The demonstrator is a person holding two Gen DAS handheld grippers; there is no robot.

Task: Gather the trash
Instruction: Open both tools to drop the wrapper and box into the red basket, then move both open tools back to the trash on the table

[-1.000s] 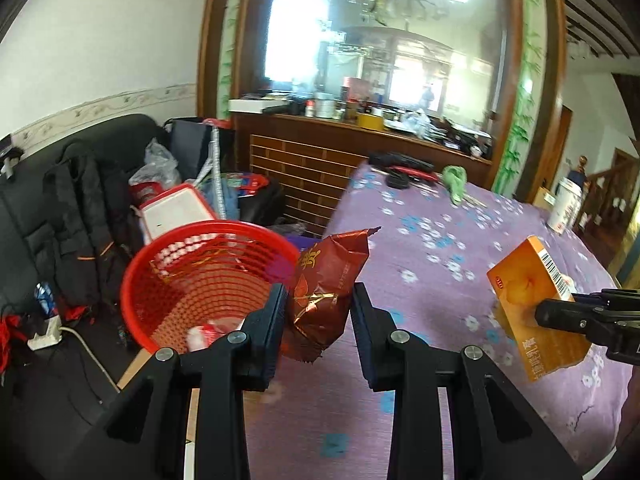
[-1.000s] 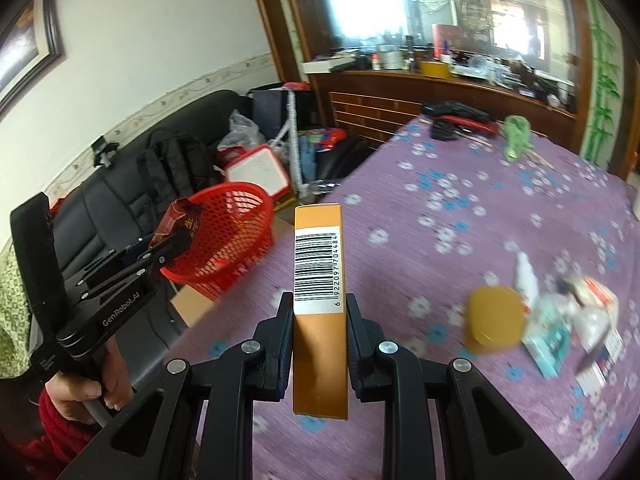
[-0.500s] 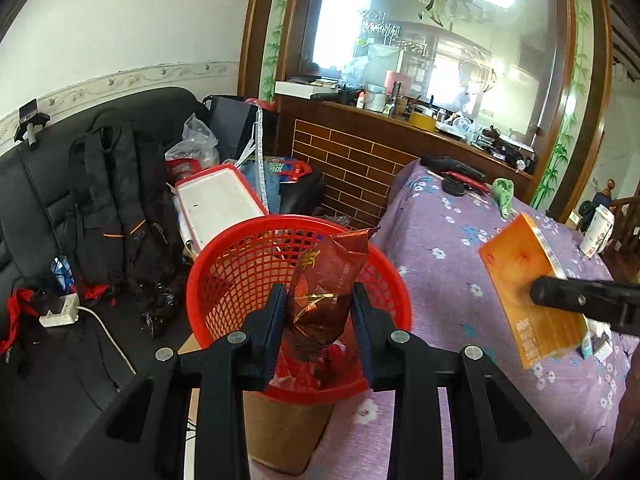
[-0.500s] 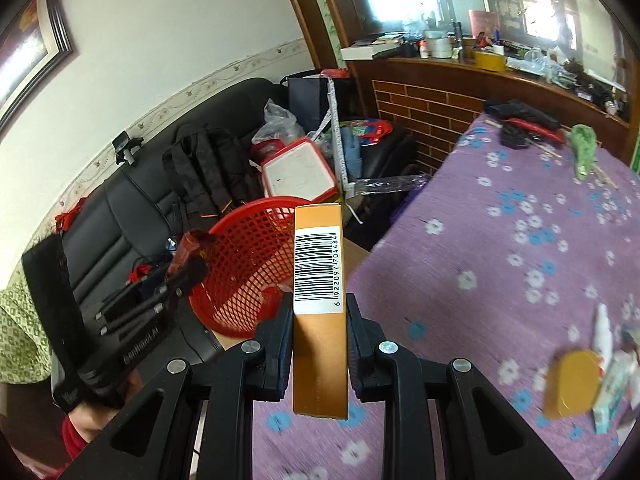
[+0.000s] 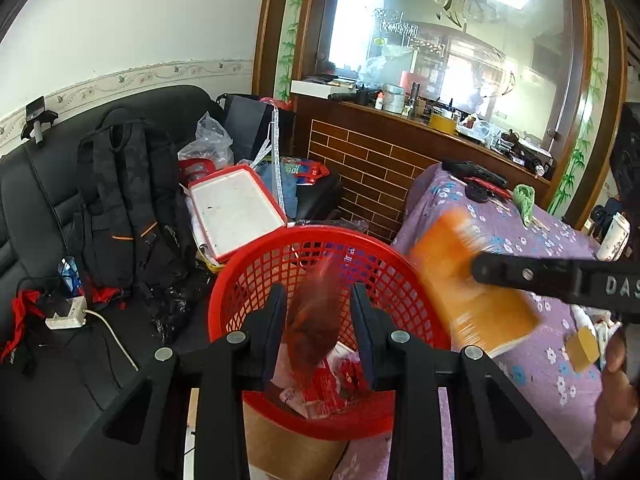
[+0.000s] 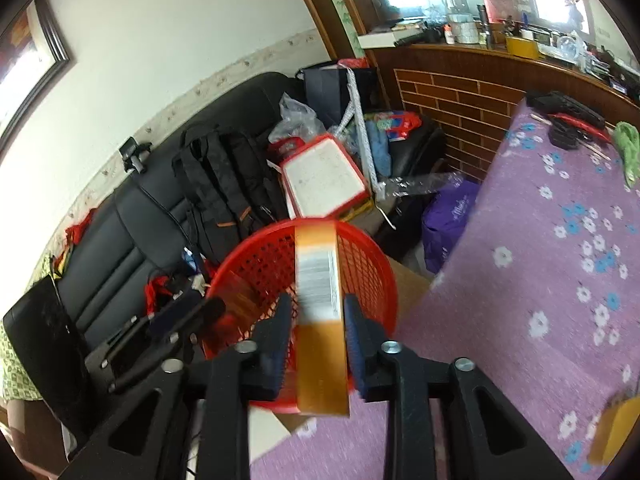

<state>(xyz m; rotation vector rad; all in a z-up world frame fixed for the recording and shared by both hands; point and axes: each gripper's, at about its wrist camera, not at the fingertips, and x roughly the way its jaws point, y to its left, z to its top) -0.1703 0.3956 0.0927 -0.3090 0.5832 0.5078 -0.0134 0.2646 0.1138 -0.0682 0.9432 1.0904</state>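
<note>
1. Black sofa point(image 5: 48, 216) along the wall, with a black backpack point(image 5: 132, 200) and a red-rimmed white tray point(image 5: 236, 210) leaning on it; clutter of bags behind
2. Table with purple floral cloth point(image 6: 560, 248) on the right side of both views; small items sit at its far end, too small to name
3. Red mesh basket point(image 5: 260, 276) sits on a cardboard box point(image 5: 288, 440), between sofa and table edge; red and white wrappers already lie in its bottom
4. Orange box point(image 6: 320, 312) with a barcode on its narrow face stands upright between the right gripper point(image 6: 314, 332) fingers, over the near rim of the basket; motion-blurred. Jaws are opening, and small gaps show on both sides of the box, so the pads look off it
5. Left wrist view shows the same orange box point(image 5: 472, 292) tilted, over the basket's right rim, beside the table edge
6. Red-brown snack bag point(image 5: 316, 320) between the left gripper point(image 5: 318, 332) fingers, directly above the basket's inside, blurred streak. Jaws are opening; gaps on both sides, so it looks let go
7. Person's hand point(image 5: 618, 396) at the right edge of the left wrist view, behind the right gripper's arm
</note>
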